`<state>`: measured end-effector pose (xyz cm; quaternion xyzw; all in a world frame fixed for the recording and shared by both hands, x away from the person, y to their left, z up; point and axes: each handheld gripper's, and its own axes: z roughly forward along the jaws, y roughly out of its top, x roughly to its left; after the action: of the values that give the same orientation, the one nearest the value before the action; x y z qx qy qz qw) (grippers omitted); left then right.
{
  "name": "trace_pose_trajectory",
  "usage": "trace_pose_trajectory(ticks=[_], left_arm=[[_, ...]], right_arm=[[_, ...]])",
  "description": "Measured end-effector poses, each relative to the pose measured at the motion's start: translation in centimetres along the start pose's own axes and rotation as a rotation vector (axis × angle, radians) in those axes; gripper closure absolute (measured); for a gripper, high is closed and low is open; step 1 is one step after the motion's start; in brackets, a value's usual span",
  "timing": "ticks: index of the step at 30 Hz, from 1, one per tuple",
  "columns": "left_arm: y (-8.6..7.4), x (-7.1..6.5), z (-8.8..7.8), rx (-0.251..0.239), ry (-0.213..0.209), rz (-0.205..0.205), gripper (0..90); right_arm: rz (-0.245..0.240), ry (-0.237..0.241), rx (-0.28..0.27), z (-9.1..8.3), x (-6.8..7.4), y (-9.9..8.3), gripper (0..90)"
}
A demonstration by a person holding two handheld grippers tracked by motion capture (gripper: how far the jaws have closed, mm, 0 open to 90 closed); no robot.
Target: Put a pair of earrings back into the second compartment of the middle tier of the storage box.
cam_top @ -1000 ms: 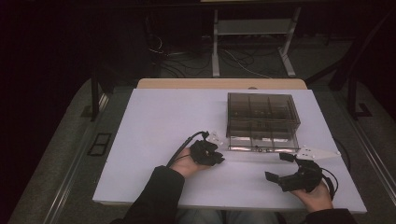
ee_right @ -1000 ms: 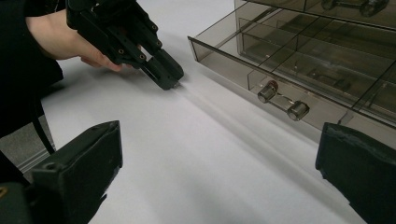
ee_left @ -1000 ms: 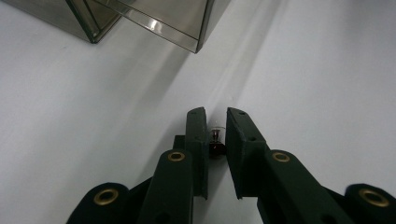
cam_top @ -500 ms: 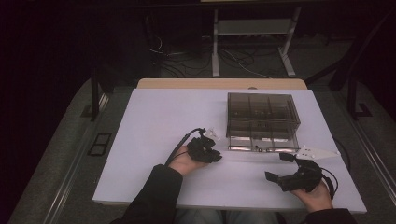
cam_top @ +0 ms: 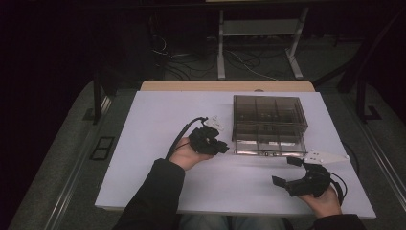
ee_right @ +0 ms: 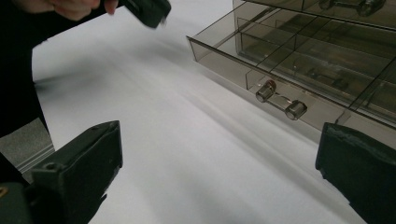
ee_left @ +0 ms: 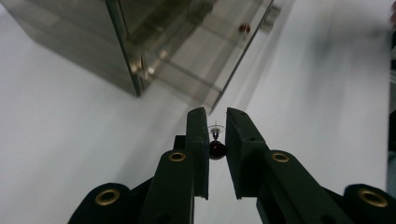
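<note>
A smoky see-through drawer box (cam_top: pixel 268 112) stands right of the middle of the white tabletop (cam_top: pixel 153 124), its front drawer (cam_top: pixel 269 145) pulled out. My left gripper (cam_top: pixel 223 148) hovers just left of that drawer. It is shut on a small dark red bead pin (ee_left: pixel 216 149) with a clear cap, held between its tips (ee_left: pixel 215 140). The box corner (ee_left: pixel 135 70) is close ahead of the pin, and another red bead (ee_left: pixel 243 28) lies in the drawer. My right gripper (cam_top: pixel 286 171) rests near the front right edge, open and with nothing between its fingers. It faces the drawer's handle (ee_right: pixel 280 100).
A wooden board edge (cam_top: pixel 225 86) runs behind the white top. Metal stand legs (cam_top: pixel 221 48) and loose cables lie on the floor beyond. The left hand and its gripper (ee_right: pixel 147 10) show at the top of the right gripper view.
My left gripper has lifted off the tabletop with the bead pin and drifted slightly toward the box. The right gripper has not moved.
</note>
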<state>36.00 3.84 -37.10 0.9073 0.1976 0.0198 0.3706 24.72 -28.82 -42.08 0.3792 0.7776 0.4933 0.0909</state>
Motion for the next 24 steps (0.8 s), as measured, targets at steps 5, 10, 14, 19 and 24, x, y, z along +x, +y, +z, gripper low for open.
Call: trace_pose_trajectory(ticks=[5,10,14,19,24], left_arm=[[1.7,-0.1,-0.2,-0.024,-0.006,0.013,78.3],[3.3,-0.5,0.3,-0.03,-0.018,0.036,78.3],[4.3,-0.7,0.5,-0.026,-0.024,0.056,78.4],[6.1,-1.1,1.5,-0.034,-0.044,0.081,78.3],[7.6,-1.7,2.8,-0.031,-0.066,0.102,78.3]], right_arm=[[0.001,0.0,0.001,0.0,0.0,0.0,0.3],[0.0,0.0,0.0,0.0,-0.1,0.0,0.3],[0.001,0.001,-0.001,0.0,0.0,0.0,0.3],[0.007,0.001,-0.003,-0.1,0.0,0.0,0.3],[0.009,0.002,-0.004,-0.2,-0.1,0.0,0.3]])
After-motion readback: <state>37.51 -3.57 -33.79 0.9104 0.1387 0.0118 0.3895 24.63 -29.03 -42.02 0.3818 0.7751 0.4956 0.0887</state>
